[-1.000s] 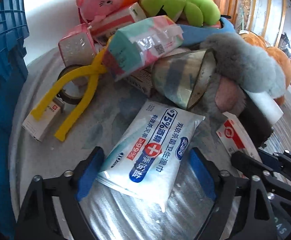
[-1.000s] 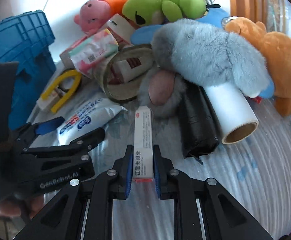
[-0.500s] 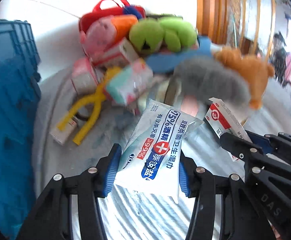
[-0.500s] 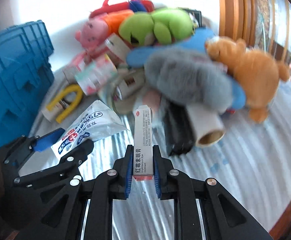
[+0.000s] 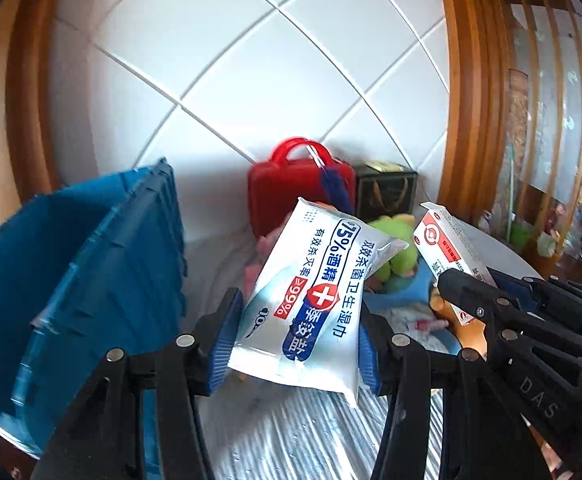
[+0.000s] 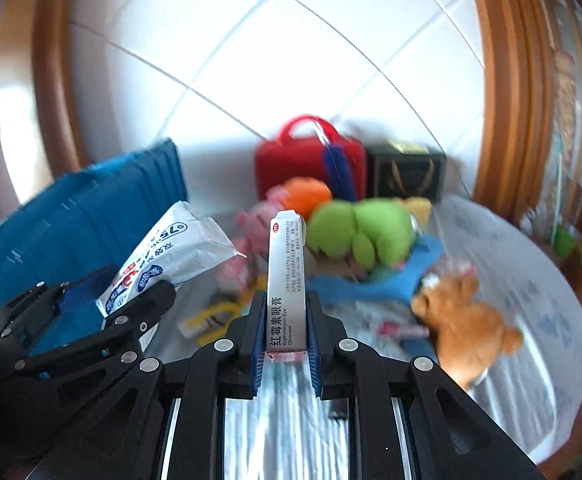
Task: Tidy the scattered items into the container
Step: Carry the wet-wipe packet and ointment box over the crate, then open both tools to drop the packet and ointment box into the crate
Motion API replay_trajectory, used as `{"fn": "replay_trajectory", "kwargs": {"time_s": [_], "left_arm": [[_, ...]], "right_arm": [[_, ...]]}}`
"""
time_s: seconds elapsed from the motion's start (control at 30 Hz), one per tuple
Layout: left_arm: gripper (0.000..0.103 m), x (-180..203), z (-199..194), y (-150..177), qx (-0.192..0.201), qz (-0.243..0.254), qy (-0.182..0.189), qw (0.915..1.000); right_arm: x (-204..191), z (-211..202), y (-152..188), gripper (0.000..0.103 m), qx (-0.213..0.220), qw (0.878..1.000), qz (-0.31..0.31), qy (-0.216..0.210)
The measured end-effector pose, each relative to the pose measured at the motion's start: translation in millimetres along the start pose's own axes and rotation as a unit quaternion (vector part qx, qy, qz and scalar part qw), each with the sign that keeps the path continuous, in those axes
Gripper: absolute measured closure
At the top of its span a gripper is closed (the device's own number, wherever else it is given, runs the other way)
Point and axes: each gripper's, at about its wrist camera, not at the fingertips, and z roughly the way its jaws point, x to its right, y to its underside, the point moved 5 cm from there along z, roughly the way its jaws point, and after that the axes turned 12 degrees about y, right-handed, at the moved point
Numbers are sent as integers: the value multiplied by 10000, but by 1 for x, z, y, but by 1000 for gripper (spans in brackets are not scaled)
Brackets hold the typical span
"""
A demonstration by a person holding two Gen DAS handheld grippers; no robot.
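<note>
My left gripper [image 5: 297, 340] is shut on a white and blue wet-wipes pack [image 5: 315, 300] and holds it up off the table, right of the blue crate [image 5: 91, 272]. My right gripper [image 6: 285, 344] is shut on a narrow white ointment box [image 6: 285, 280], held upright above the table. The box also shows in the left wrist view [image 5: 447, 252], and the wipes pack in the right wrist view [image 6: 163, 260]. The crate [image 6: 79, 216] stands at the left in the right wrist view.
A pile remains behind on the table: a red case [image 6: 311, 164], a black box [image 6: 407, 176], a green plush [image 6: 363, 232], an orange bear [image 6: 459, 320], a pink plush [image 6: 259, 224] and a yellow tool [image 6: 219, 312]. A tiled wall rises behind.
Both grippers have lifted their loads off the table and tilted upward. The left gripper closed on the wipes pack a second ago. The pile now sits lower and farther in view.
</note>
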Motion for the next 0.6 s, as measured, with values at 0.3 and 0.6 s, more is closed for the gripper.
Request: {"fn": "replay_trajectory", "kwargs": {"time_s": [0.3,0.6], "left_arm": [[52,-120,-92,-54,498,-200,-998,9936],[52,-304,-88,-32,-824,-841,-1373,9835]], "right_arm": [[-132,-52,-80,85,681,9889,-580,-1189],[-326,-7,-91,85,-302,9787,-1221,-1623]]}}
